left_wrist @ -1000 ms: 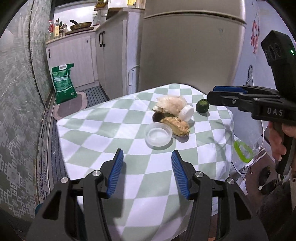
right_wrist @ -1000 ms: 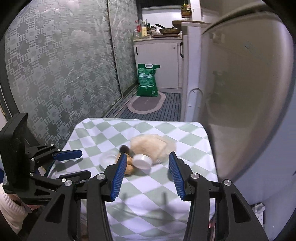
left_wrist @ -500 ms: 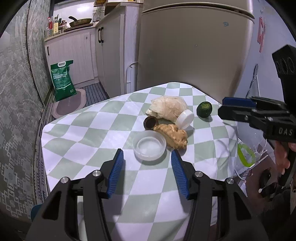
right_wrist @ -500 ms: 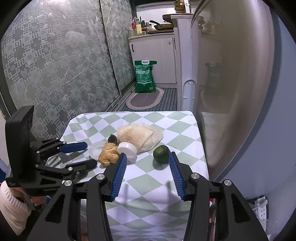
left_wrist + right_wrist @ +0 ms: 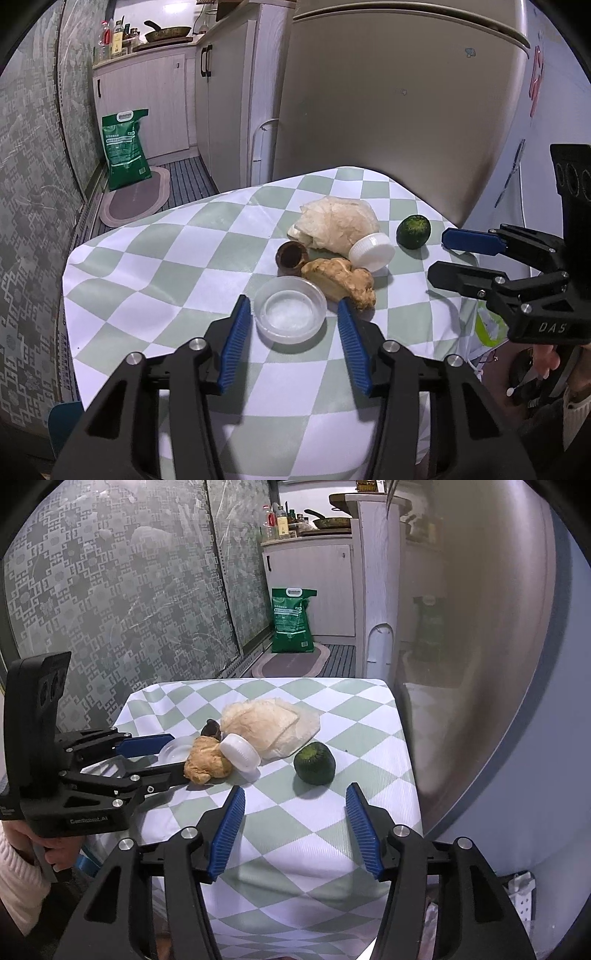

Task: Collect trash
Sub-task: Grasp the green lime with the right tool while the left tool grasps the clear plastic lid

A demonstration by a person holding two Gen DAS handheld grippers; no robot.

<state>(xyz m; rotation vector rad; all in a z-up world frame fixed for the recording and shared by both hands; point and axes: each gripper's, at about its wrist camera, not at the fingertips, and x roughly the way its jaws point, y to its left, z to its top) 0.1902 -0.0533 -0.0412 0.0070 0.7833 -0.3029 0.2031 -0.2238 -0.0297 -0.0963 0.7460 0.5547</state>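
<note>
Small table with a green-and-white checked tablecloth (image 5: 155,258), trash clustered toward its far right part. Items: clear shallow plastic lid (image 5: 290,314), a knobbly tan lump that looks like ginger root (image 5: 341,282) touching the lid's right rim, small dark brown cup (image 5: 291,257) just behind the lid, white screw cap (image 5: 372,252) tilted on its side against the ginger, crumpled translucent plastic bag (image 5: 334,223) behind both, and a dark green lime (image 5: 413,232) alone to the right, apart from the pile.

Left gripper (image 5: 291,317): jaws straddle the clear lid, blue pads on either side of it and closing. Pads look just short of the rim on both sides, not pressing yet; the right pad tip sits just beside the ginger. So not gripping anything.

Right gripper (image 5: 293,806): released and opening, nothing between the jaws. It points at the lime (image 5: 314,763), which sits just beyond the fingertips on the cloth. From the left wrist view the right gripper (image 5: 441,254) comes in from the right edge of the table, near the lime.

In the right wrist view the left gripper (image 5: 177,753) reaches in from the left; its tips are partly hidden behind the ginger root (image 5: 207,761), so contact with the lid (image 5: 175,749) is hard to confirm from there.

A hand (image 5: 55,849) with a white sleeve holds the left tool's handle. Fridge (image 5: 388,92) stands right behind the table.
</note>
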